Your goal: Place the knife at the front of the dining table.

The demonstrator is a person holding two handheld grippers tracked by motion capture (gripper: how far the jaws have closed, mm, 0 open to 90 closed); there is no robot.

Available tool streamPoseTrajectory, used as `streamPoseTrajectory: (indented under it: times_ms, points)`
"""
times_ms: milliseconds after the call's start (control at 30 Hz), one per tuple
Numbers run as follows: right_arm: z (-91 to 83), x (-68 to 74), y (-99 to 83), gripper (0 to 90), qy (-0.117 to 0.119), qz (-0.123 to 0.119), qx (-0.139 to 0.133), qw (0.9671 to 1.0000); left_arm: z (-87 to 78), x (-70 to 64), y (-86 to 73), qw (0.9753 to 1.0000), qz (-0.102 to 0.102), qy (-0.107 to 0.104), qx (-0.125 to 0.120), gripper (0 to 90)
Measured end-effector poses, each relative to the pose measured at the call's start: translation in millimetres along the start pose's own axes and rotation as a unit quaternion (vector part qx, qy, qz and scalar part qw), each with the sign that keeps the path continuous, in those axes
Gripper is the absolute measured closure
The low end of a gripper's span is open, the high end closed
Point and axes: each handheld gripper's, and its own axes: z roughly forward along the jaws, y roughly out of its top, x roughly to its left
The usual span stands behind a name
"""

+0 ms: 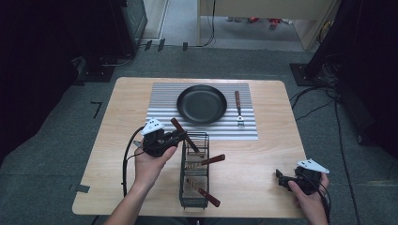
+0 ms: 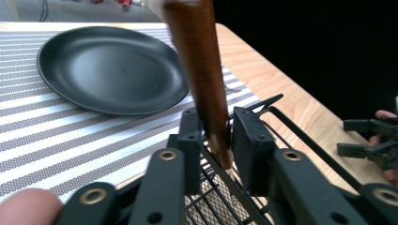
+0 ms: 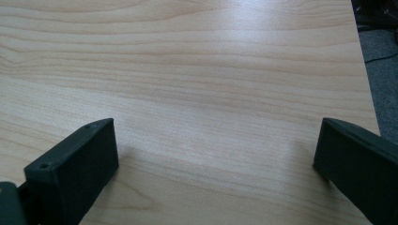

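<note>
Dark floor and cables ring a pale wooden table (image 1: 263,154), where a striped mat (image 1: 159,105) carries a black plate (image 1: 202,104) and a fork (image 1: 239,108).

Left gripper (image 1: 176,137) is clenched on a wooden-handled utensil (image 1: 180,130), the handle (image 2: 199,79) pinched between its jaws and rising steeply above them, its lower end still inside the wire basket (image 1: 194,169) just under the claw. The plate lies ahead of the claw on the mat.

Right gripper (image 1: 280,178) rests released over bare table, jaws spread wide, well off to the side of the basket.

Risks, as I judge them: the grip sits near one end of the handle, so the utensil may pivot or slip as it lifts. Its hidden working end could catch on the basket wires and drag or tip the basket, since nothing steadies it. Two more handles (image 1: 210,161) (image 1: 209,197) jut from the basket behind the claw and could be knocked. Ahead, the plate's rim stands between claw and the far mat.
</note>
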Motion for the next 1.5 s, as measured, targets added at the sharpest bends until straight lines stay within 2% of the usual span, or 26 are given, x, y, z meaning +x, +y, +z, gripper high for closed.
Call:
streamPoseTrajectory:
  times_ms: [133,167,233,533,567,600,700,867,967,1000,1033,1100,1267,1367,1400,1500]
  points:
    - [0.0,0.0,0.0,0.0,0.000,0.000,0.000,1.0000,-3.8,-0.2,0.8,0.9999,-0.001,-0.010,-0.012,80.6]
    - [0.0,0.0,0.0,0.0,0.000,0.000,0.000,1.0000,-7.1,-0.3,2.0,0.9997,-0.003,-0.013,-0.022,81.8]
    - [0.0,0.0,0.0,0.0,0.000,0.000,0.000,1.0000,-10.1,-0.9,2.7,0.9995,0.004,-0.009,-0.029,82.1]
    - [0.0,0.0,0.0,0.0,0.000,0.000,0.000,1.0000,-26.7,-4.6,5.2,0.9978,0.011,-0.020,-0.062,82.3]
    - [0.0,0.0,0.0,0.0,0.000,0.000,0.000,1.0000,-30.0,-5.3,5.9,0.9973,0.011,-0.021,-0.069,82.3]
    - [0.0,0.0,0.0,0.0,0.000,0.000,0.000,1.0000,-37.3,-6.6,7.5,0.9959,0.012,-0.023,-0.087,82.3]
    - [0.0,0.0,0.0,0.0,0.000,0.000,0.000,1.0000,-49.4,-7.9,11.2,0.9938,0.014,-0.025,-0.108,82.4]
    - [0.0,0.1,0.0,0.0,0.000,0.001,0.000,1.0000,-70.0,-9.8,18.1,0.9906,0.016,-0.025,-0.133,82.4]
    - [-0.1,0.0,0.0,0.0,0.000,0.000,0.001,1.0000,-78.1,-10.3,21.0,0.9897,0.016,-0.026,-0.140,82.4]
    - [0.0,-0.1,0.0,0.0,0.000,-0.001,0.000,1.0000,-86.1,-10.7,23.7,0.9881,0.018,-0.025,-0.151,82.4]
    - [0.0,-0.1,0.0,0.0,0.000,-0.001,0.000,1.0000,-86.1,-10.7,23.7,0.9881,0.018,-0.025,-0.151,82.4]
    - [0.1,0.0,0.0,0.0,0.000,-0.001,0.000,1.0000,-97.8,-10.3,28.2,0.9858,0.020,-0.021,-0.166,82.4]
    - [0.0,0.0,0.0,0.0,0.000,0.000,0.000,1.0000,-112.9,-5.8,32.9,0.9835,0.020,-0.005,-0.180,82.4]
    - [0.0,0.0,0.0,0.0,0.000,0.000,0.000,1.0000,-118.2,-0.7,33.0,0.9845,0.015,0.016,-0.174,82.3]
    - [0.0,0.0,0.0,0.0,0.000,0.000,0.000,1.0000,-118.2,-0.7,33.0,0.9845,0.015,0.016,-0.174,82.3]
    - [0.0,-0.1,0.0,0.0,0.000,-0.001,0.000,1.0000,-119.3,5.5,31.7,0.9871,0.006,0.038,-0.155,82.3]
